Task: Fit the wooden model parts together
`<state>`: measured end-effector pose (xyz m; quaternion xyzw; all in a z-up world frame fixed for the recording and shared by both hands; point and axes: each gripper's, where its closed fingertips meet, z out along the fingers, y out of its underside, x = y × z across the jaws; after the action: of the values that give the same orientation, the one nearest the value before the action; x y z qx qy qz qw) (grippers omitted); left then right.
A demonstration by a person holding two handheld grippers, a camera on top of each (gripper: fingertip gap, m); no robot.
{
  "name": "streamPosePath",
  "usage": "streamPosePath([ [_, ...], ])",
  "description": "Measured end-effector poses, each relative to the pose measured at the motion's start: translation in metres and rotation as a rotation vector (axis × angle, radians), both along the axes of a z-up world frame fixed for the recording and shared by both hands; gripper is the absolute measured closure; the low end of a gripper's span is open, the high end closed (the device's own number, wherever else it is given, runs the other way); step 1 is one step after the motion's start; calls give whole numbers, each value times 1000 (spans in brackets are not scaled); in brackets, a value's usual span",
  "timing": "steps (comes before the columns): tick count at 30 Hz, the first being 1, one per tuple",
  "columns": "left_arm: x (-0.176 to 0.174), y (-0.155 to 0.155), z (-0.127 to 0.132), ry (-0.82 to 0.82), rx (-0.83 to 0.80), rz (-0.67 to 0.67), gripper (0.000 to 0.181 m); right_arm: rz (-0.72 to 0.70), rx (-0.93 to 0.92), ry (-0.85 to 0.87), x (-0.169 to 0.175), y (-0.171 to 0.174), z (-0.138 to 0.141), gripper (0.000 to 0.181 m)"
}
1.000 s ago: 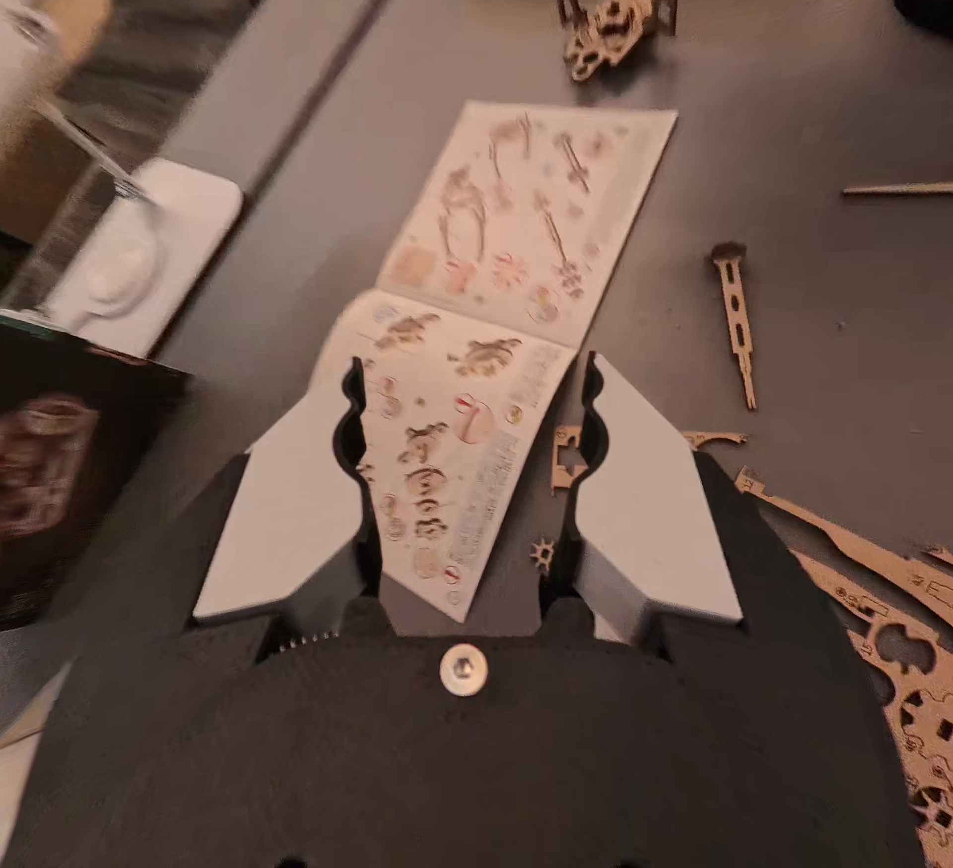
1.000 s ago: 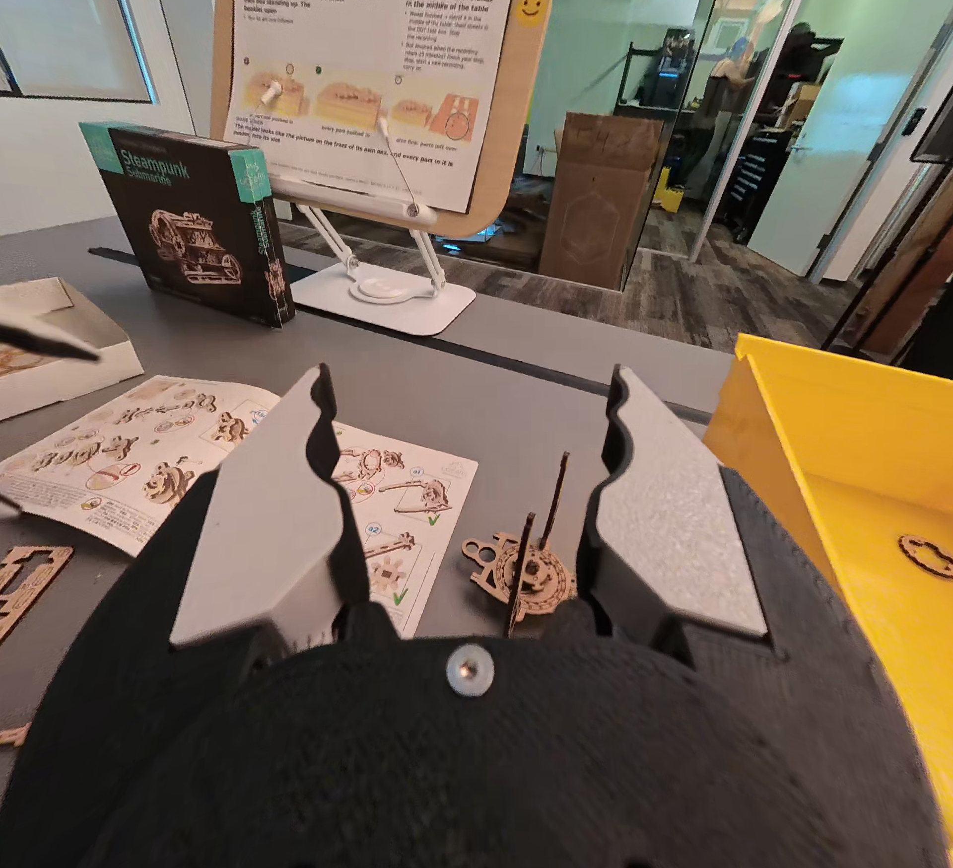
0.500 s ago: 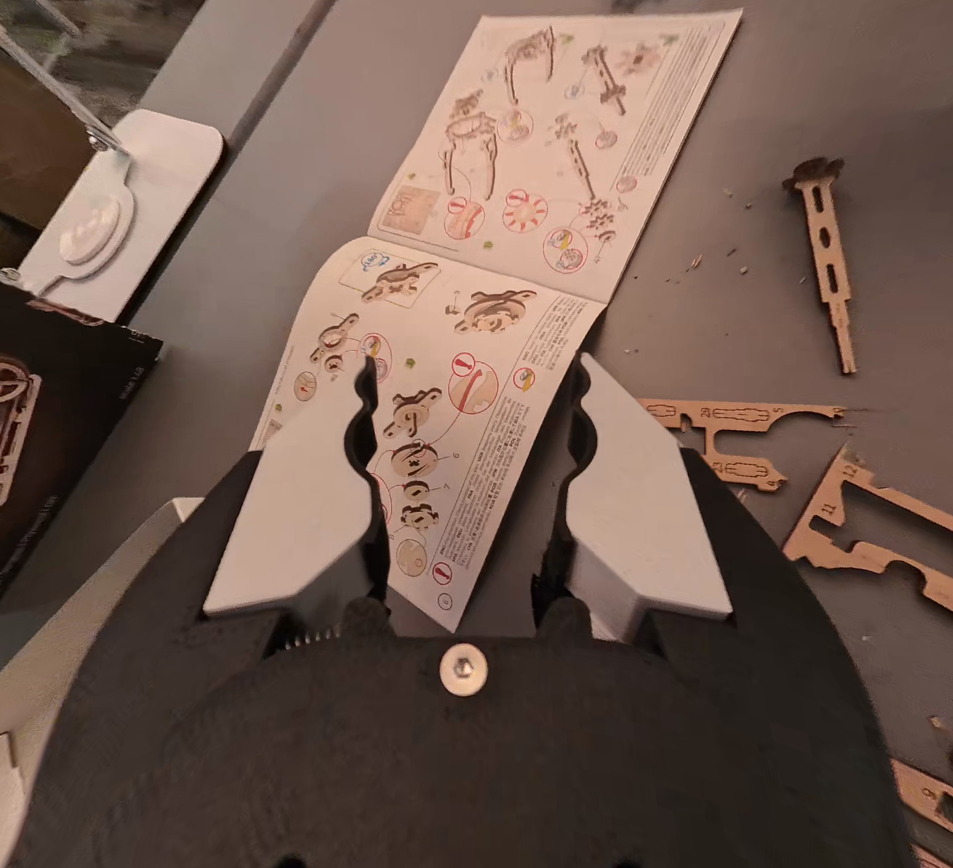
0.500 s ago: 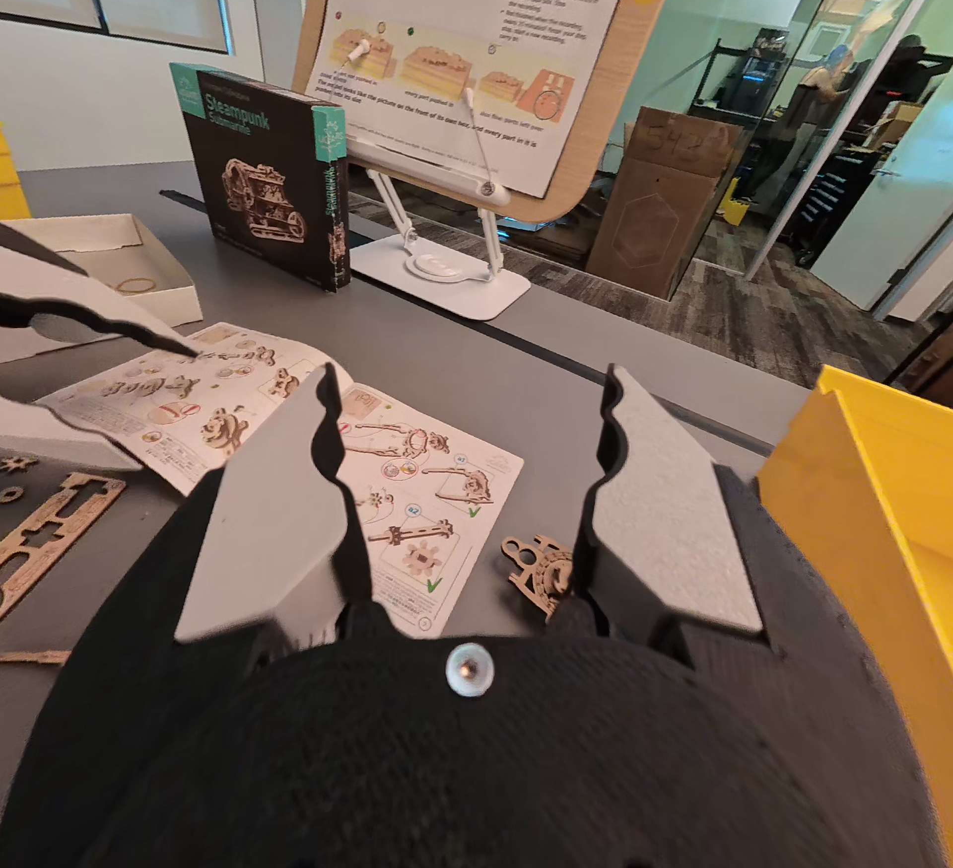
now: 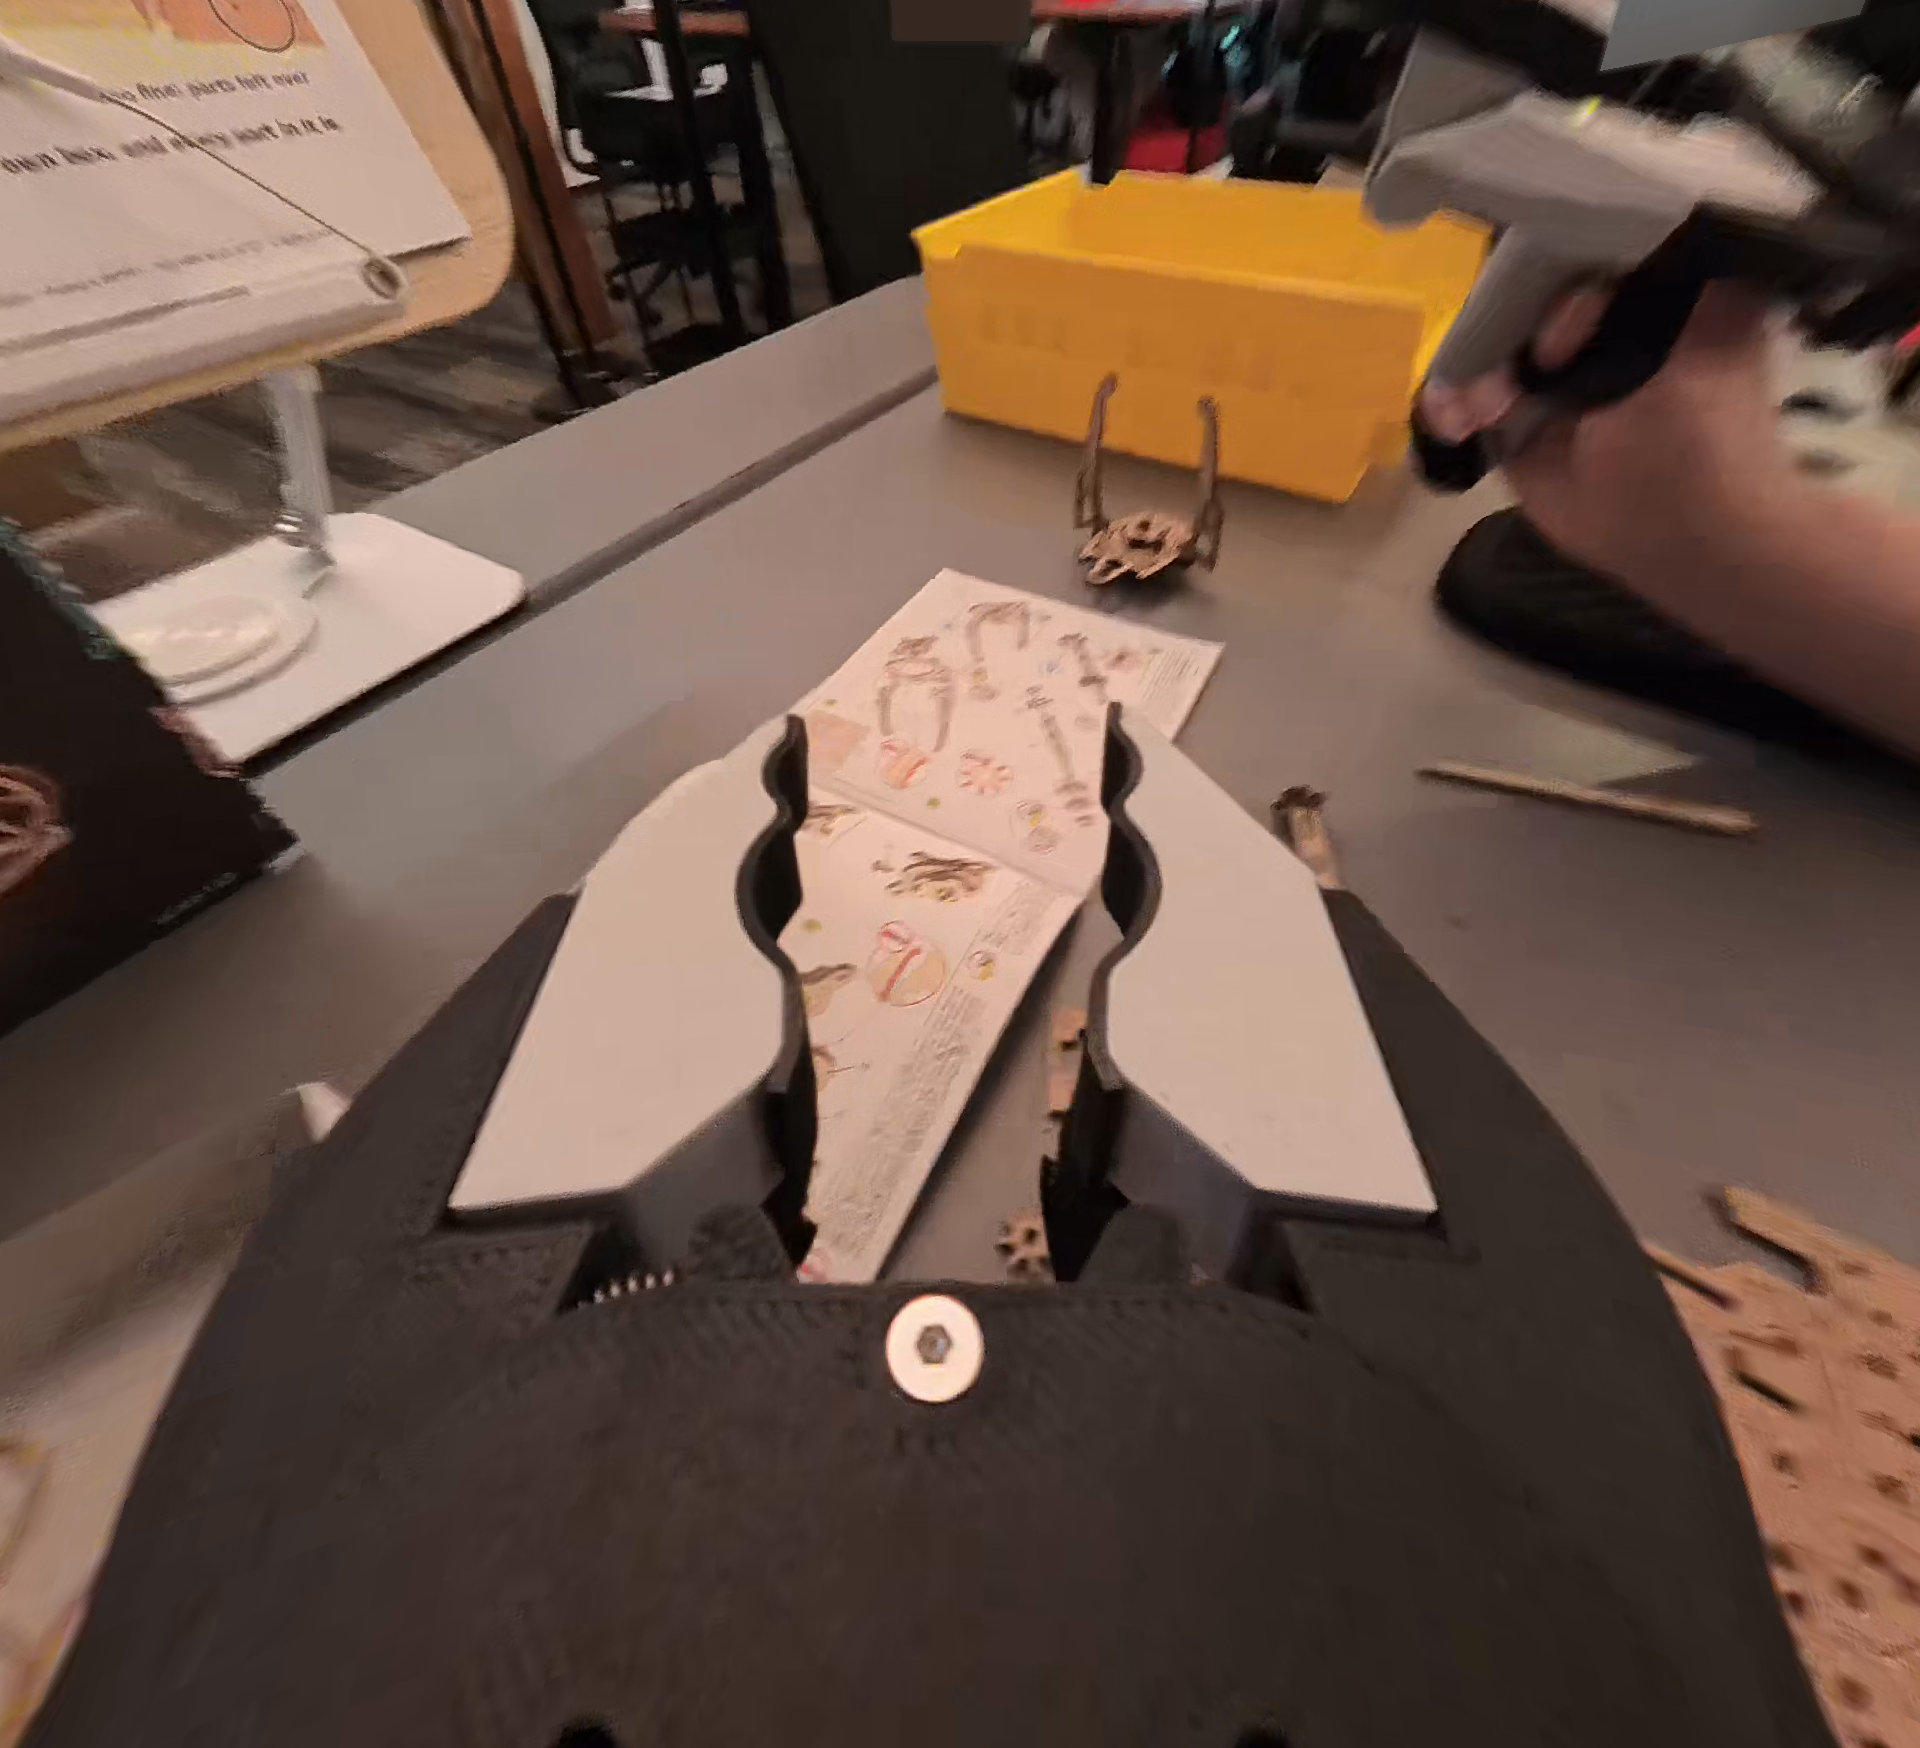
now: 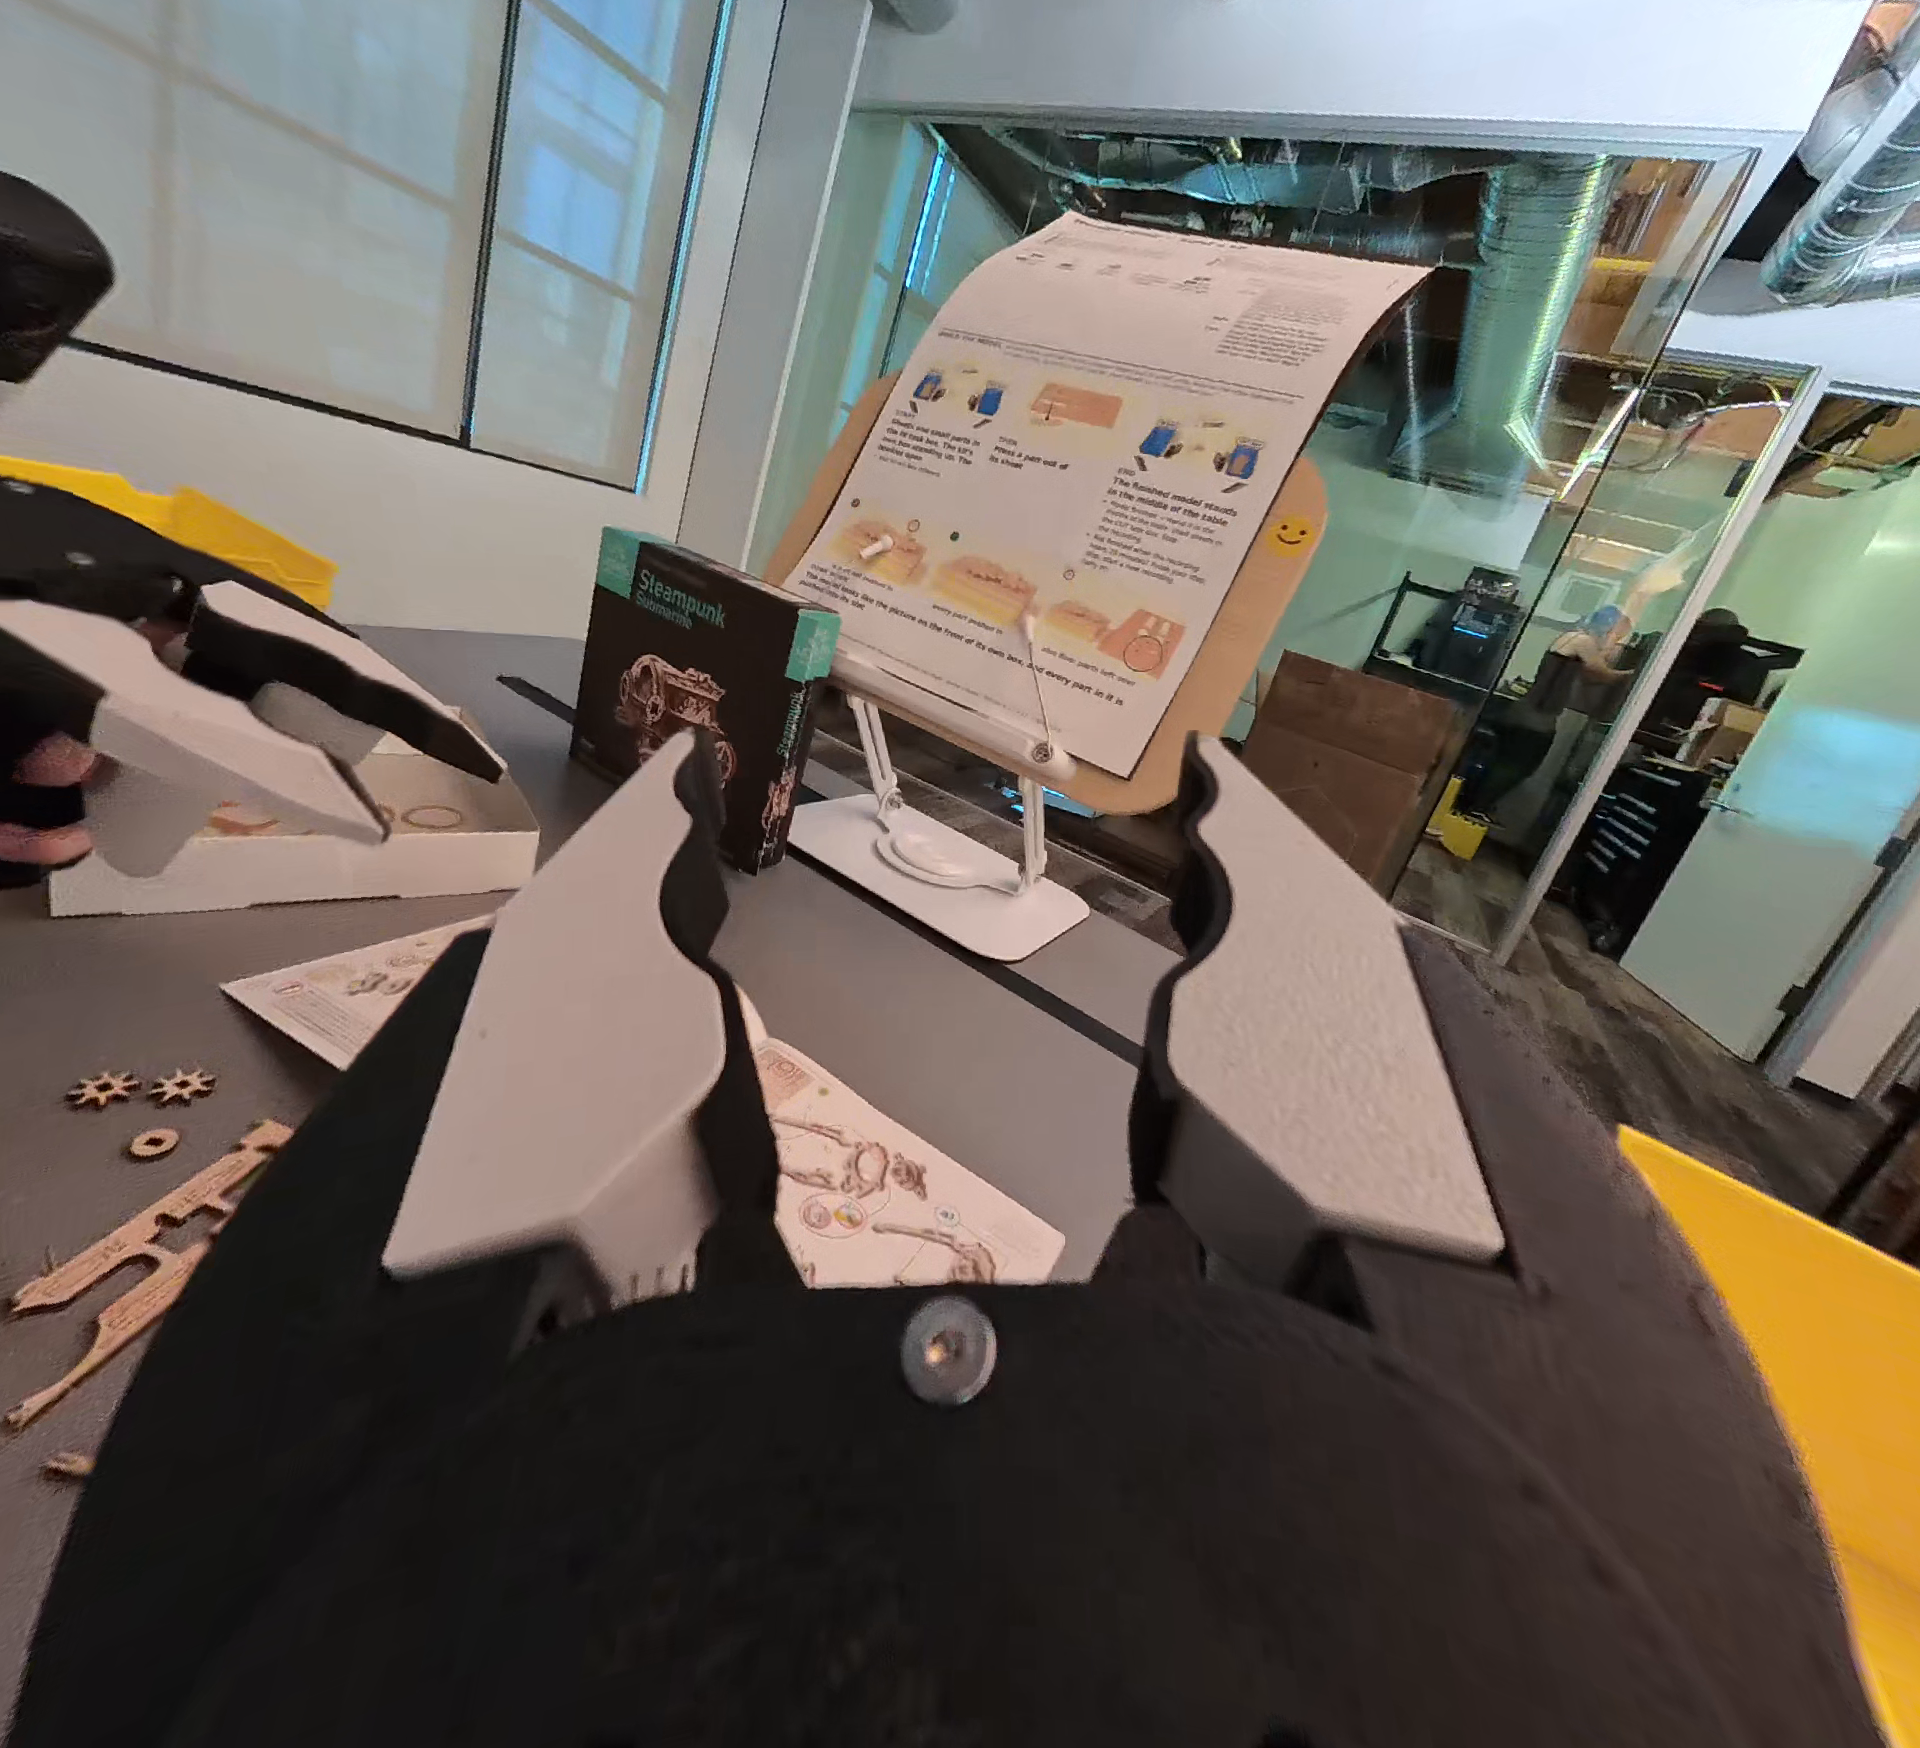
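Observation:
A small part-built wooden model (image 5: 1143, 524) with two upright prongs stands on the grey table in front of the yellow bin (image 5: 1195, 327). The open instruction booklet (image 5: 966, 825) lies between it and my left gripper (image 5: 951, 742), which is open and empty above the booklet. My right gripper (image 6: 940, 763) is open, empty and raised, pointing over the table; it also shows blurred at the upper right of the left wrist view (image 5: 1558, 244). Small wooden gears (image 6: 140, 1087) and cut frame pieces (image 6: 125, 1251) lie at the left. A punched wooden sheet (image 5: 1829, 1449) lies at the right.
A black kit box (image 6: 707, 690) and a white stand with an instruction sheet (image 6: 1049, 503) stand at the table's far edge. A white open box (image 6: 301, 846) sits at the left. A loose wooden stick (image 5: 1579, 799) lies at the right. A second yellow bin (image 6: 1787, 1366) is near right.
Both grippers have tilted upward and lifted away from the table. The right gripper no longer has the part-built model between its fingers' view. The left view now shows the yellow bin and the right gripper.

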<state>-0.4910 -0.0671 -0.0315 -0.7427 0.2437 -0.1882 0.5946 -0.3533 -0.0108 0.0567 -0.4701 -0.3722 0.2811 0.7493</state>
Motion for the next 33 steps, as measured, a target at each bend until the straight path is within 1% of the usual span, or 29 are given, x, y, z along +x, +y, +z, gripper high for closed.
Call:
streamPosePath([
  [1, 4, -3, 2, -56, -27, -30, 127, -1, -2, -14, -2, 0, -3, 100],
  [3, 14, -10, 4, -138, -66, -114, 137, 3, 4, -74, -7, 0, -13, 108],
  [5, 22, -15, 4, -179, -93, -167, 144, 23, 11, -132, -11, -1, -21, 121],
  [6, 24, -16, 5, -183, -96, -178, 146, 45, 12, -157, -13, -2, -24, 127],
  [9, 26, -16, 6, -160, -53, -175, 161, 112, 6, -236, -20, -3, -26, 145],
  [12, 27, -15, 4, -119, -16, -162, 175, 141, -7, -313, -26, 6, -28, 151],
  [13, 28, -15, 3, -105, -6, -157, 179, 152, -11, -317, -28, 8, -31, 152],
  [15, 31, -16, 1, -71, 10, -151, 181, 162, -1, -274, -27, 7, -36, 162],
  [17, 29, -13, -3, -3, 19, -113, 181, 146, 93, -113, -13, -2, -29, 179],
  [18, 26, -11, -5, 31, 23, -81, 181, 139, 116, -67, -7, -7, -23, 180],
  [21, 26, -9, -7, 72, 50, -63, 181, 112, 180, -32, 6, -16, -8, 180],
  [23, 28, -9, -8, 73, 55, -75, 181, 107, 179, -36, 5, -12, -14, 181],
  [26, 30, -8, -12, 97, 57, -75, 181, 112, 87, -98, -3, -1, -29, 181],
  [29, 33, -9, -15, 112, 56, -82, 181, 151, 20, -89, -2, 2, -31, 181],
  [33, 42, -13, -13, 106, 74, -107, 181, 128, -7, -106, -1, 11, -35, 181],
])
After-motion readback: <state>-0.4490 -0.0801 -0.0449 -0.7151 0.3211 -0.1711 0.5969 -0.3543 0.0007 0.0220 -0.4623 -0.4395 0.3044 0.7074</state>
